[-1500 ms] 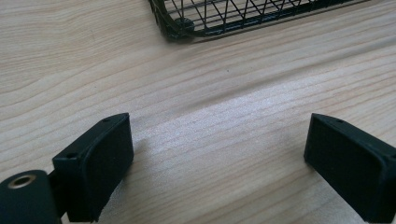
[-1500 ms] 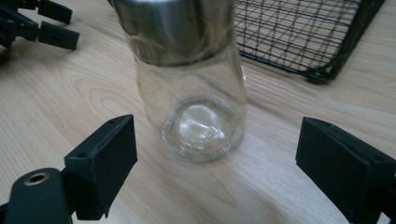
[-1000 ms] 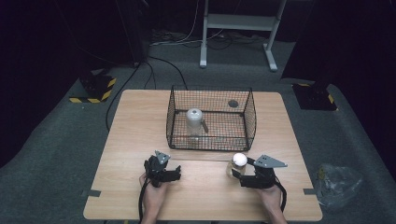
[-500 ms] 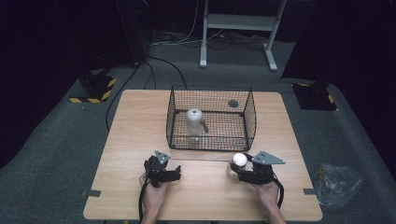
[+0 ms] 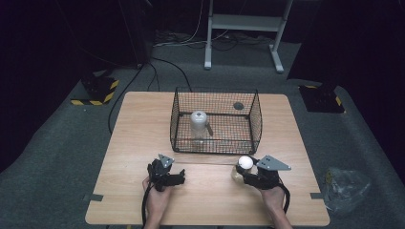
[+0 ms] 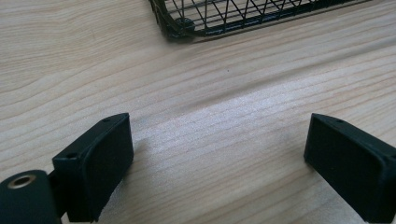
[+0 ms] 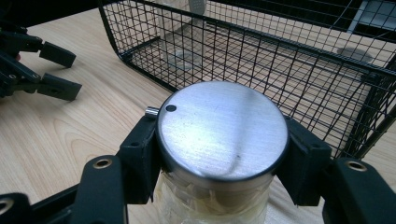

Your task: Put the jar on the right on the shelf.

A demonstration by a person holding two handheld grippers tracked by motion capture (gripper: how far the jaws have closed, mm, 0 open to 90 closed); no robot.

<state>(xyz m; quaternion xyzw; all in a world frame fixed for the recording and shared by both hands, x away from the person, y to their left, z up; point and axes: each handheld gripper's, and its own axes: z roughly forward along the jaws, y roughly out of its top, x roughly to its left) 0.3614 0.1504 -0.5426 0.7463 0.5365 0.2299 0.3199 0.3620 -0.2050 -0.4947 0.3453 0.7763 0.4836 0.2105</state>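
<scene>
At lower left of the high view, the left gripper (image 5: 177, 177) was held idle on the table (image 5: 138, 143), its 2 jaws spread over bare wood. Right of it, the jar (image 7: 219, 140) with the steel lid was pinched by the right gripper (image 7: 222, 149), whose jaws had just been closing on it, apparently for lifting toward the wire basket (image 5: 216, 148) behind.
</scene>
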